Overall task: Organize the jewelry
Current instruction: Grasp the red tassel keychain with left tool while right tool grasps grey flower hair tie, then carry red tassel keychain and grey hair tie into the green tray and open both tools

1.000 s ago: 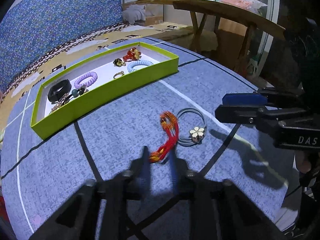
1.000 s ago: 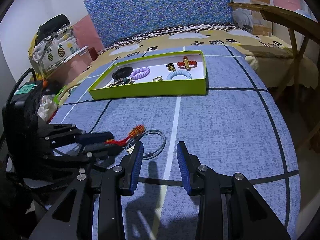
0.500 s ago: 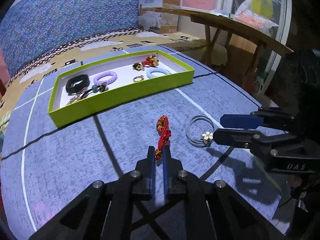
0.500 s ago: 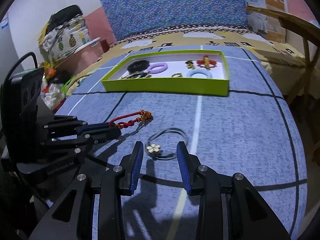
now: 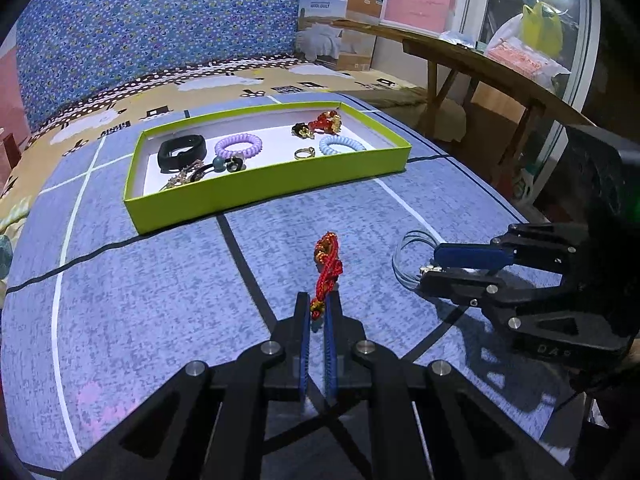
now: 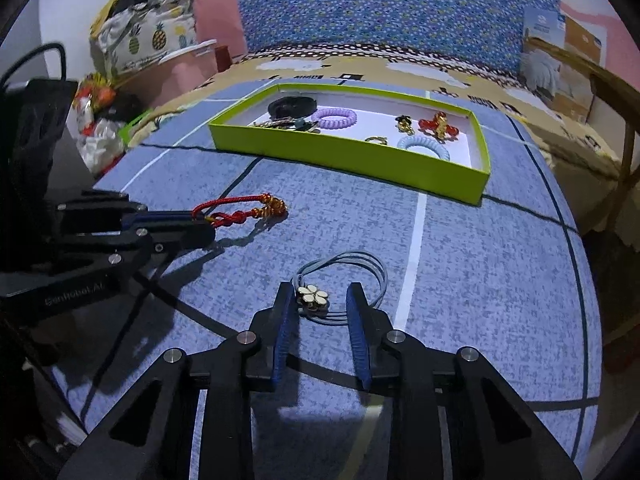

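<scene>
Two loose pieces lie outside the green tray [image 5: 264,196], which sits toward the far edge of the blue mat on the bed [image 5: 140,300]. In the left wrist view, the left hand-held gripper [image 5: 316,316] is clamped on the near tail of the red knotted cord [image 5: 326,268], whose gold-beaded end stretches away toward the tray. It looks light and limp, so it will dangle and swing when lifted; the tail grip seems enough, though the beaded end will hang lowest. To the right, near the mat's right edge, the right hand-held gripper [image 5: 434,264] straddles the grey hair tie [image 5: 408,256]. In the right wrist view, the right hand-held gripper [image 6: 320,300] has its jaws closing, with the flower charm [image 6: 313,296] of the grey hair tie [image 6: 352,276] between them and the pads not yet pressing. The thin loops look soft and slippery, and could slide out of a pinch; the hard charm is the surer place to hold. The left hand-held gripper [image 6: 204,220] shows at left, gripping the red knotted cord [image 6: 248,210].
</scene>
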Demonstrator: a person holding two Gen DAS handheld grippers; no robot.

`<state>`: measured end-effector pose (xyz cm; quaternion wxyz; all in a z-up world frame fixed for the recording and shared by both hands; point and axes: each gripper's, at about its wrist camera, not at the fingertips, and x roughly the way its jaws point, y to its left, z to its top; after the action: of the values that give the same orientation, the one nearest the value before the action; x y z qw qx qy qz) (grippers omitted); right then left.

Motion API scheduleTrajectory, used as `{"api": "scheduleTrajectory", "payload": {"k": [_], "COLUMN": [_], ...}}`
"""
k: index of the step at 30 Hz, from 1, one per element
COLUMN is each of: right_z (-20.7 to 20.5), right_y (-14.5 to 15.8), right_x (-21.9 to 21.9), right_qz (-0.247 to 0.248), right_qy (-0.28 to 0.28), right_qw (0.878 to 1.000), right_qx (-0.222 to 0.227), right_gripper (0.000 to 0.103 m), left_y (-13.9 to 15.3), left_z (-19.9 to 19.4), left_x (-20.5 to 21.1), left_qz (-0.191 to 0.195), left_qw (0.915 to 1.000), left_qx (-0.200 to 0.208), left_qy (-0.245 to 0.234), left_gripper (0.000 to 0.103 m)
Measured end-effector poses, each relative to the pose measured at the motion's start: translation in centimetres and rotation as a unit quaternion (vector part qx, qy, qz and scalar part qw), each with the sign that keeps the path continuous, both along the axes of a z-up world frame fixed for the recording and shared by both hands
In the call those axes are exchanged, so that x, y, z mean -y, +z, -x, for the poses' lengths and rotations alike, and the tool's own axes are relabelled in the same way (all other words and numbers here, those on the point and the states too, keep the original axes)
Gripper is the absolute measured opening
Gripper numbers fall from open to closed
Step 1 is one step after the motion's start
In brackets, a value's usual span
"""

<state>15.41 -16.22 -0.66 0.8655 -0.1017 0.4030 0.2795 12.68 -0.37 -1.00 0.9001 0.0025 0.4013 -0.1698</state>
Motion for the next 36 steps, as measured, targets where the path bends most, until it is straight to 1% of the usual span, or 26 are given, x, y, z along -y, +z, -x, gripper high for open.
{"api": "scheduleTrajectory", "payload": {"k": [1,4,8,15,26,31,36], "right_z": [0.1,0.2,0.4,0.4,0.1,-0.7,-1.7], "right_y": [0.0,-0.1,0.0,0.8,3.3,4.5,5.8], "right_x": [-0.2,-0.6,-0.6,-0.3,0.1,0.2,0.2], "right_qz": [0.006,0.021,0.023,0.006,-0.028,-0.038,-0.038], "right_qy": [0.005,0.012,0.015,0.006,-0.009,-0.014,-0.014], "right_qw": [1.0,1.0,1.0,1.0,0.998,0.997,0.996], "right_qx": [0.002,0.01,0.013,0.021,0.047,0.059,0.079], "right_gripper": [0.017,0.018,0.017,0.017,0.017,0.017,0.017], "left_y": [0.0,0.0,0.1,0.6,2.8,3.9,5.1], "left_z": [0.0,0.1,0.1,0.4,0.3,-0.2,-1.6], "left_x": [0.0,0.0,-0.1,-0.6,-1.6,-1.5,-1.5], "left_qz": [0.0,0.0,0.0,0.006,0.039,0.036,0.03], "left_qw": [1.0,1.0,1.0,0.9999,0.9984,0.9978,0.9967], "left_qx": [0.0,0.001,0.002,0.01,0.039,0.056,0.075], "left_qy": [0.0,0.0,0.001,0.006,0.012,0.009,0.008], "left_gripper": [0.008,0.008,0.008,0.007,0.007,0.007,0.008]}}
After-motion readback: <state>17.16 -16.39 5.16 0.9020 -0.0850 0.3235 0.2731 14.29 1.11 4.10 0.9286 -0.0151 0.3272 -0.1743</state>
